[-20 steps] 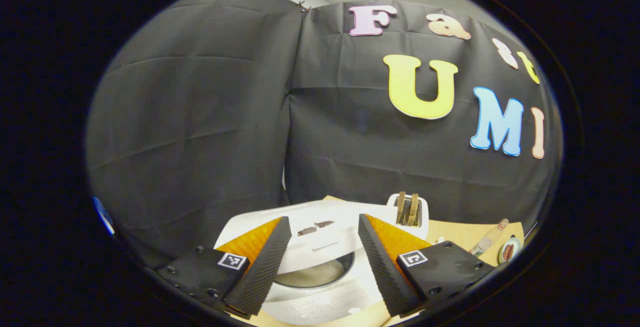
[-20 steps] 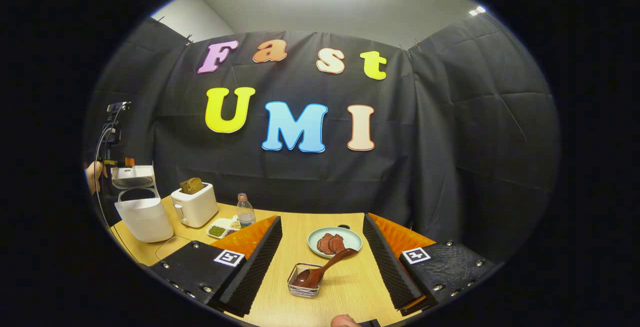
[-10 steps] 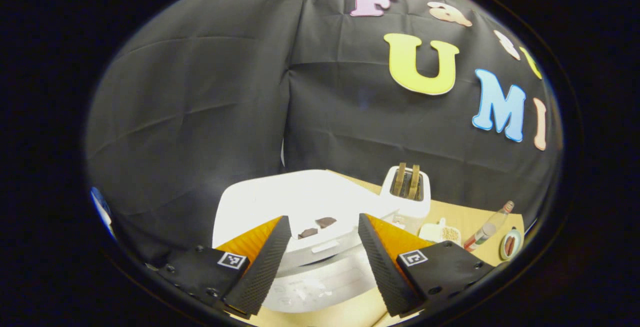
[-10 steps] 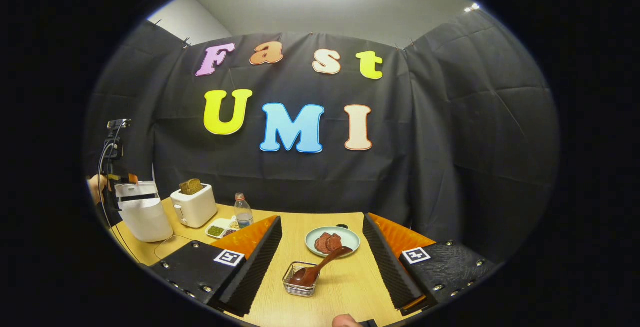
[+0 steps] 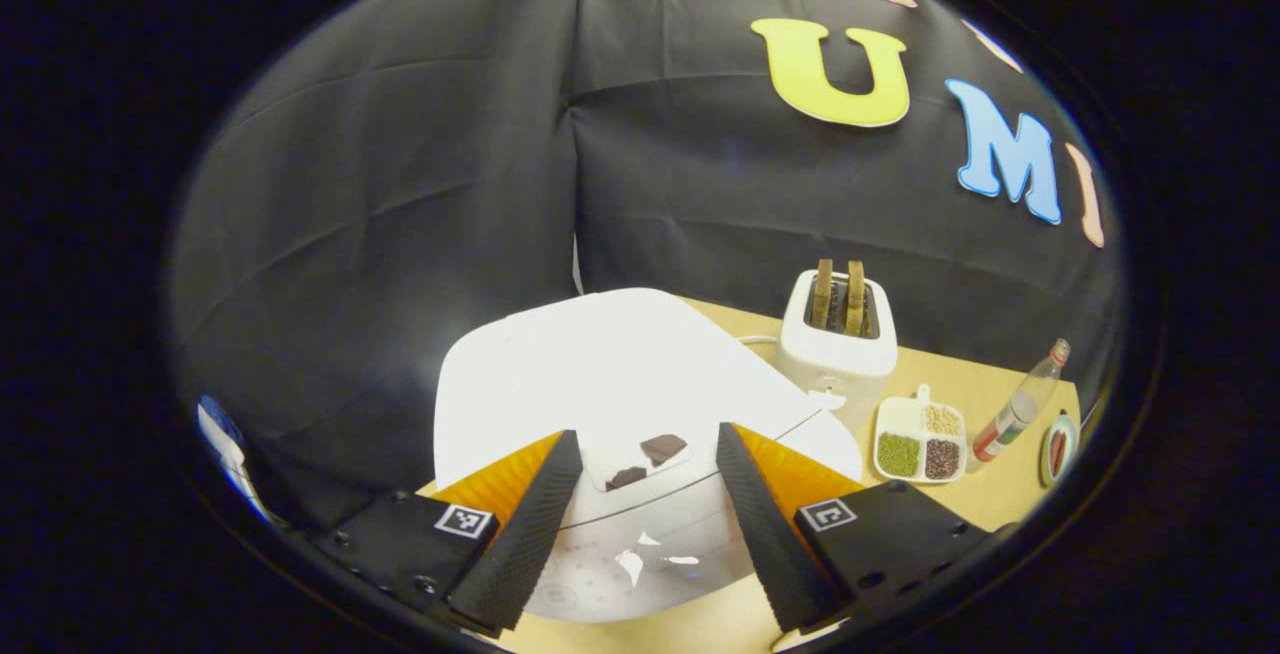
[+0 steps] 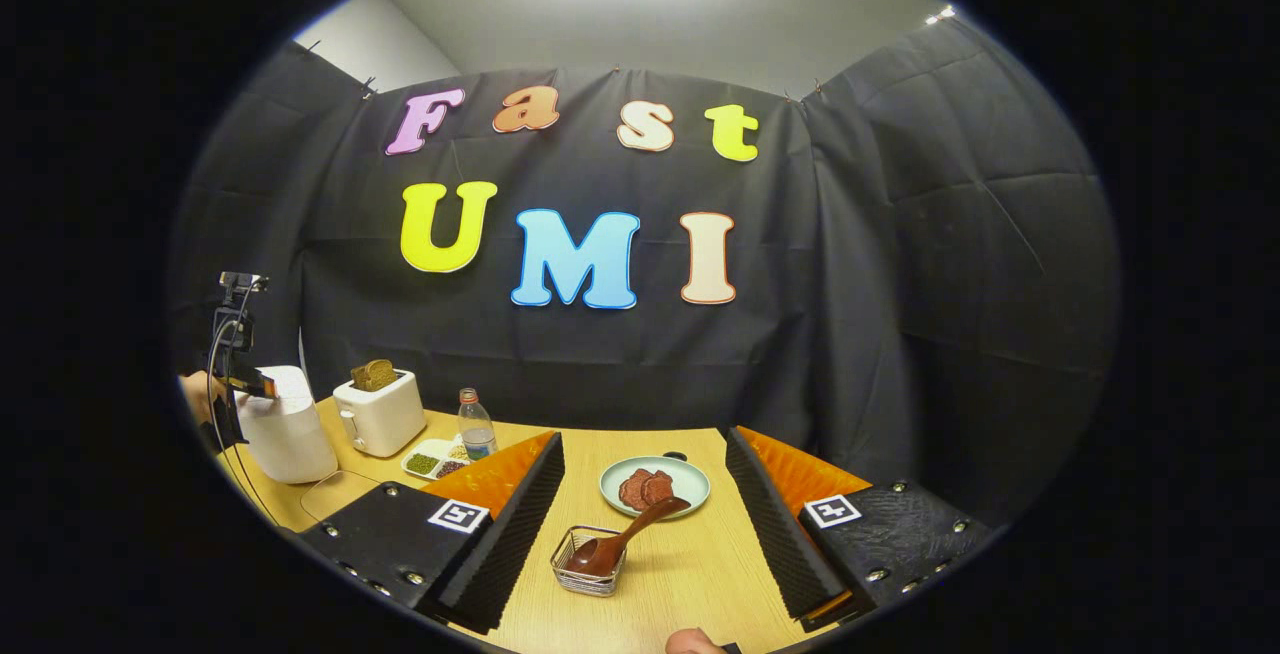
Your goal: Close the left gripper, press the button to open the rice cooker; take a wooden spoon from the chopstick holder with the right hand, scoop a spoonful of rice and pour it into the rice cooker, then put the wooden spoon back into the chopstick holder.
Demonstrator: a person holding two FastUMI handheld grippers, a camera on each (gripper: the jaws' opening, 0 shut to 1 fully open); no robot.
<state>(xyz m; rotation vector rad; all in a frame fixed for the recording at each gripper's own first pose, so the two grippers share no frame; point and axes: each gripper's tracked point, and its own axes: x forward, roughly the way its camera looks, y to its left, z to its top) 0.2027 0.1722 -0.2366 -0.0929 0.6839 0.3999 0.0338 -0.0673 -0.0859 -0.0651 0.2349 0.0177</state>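
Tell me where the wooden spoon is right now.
In the right gripper view, the wooden spoon rests in the wire chopstick holder on the table, between that gripper's open fingers, just in front of the plate of meat.

Ribbed wedge fingers [image 5: 525,534] on screwed plates with square coded markers, perhaps cabled left gripper [image 6: 240,374].

White rice cooker [image 5: 610,384] lid shut, just past my left fingers, dark wooden spoon [image 6: 618,539] bowl-down, leaning in wire chopstick holder [image 6: 588,561].
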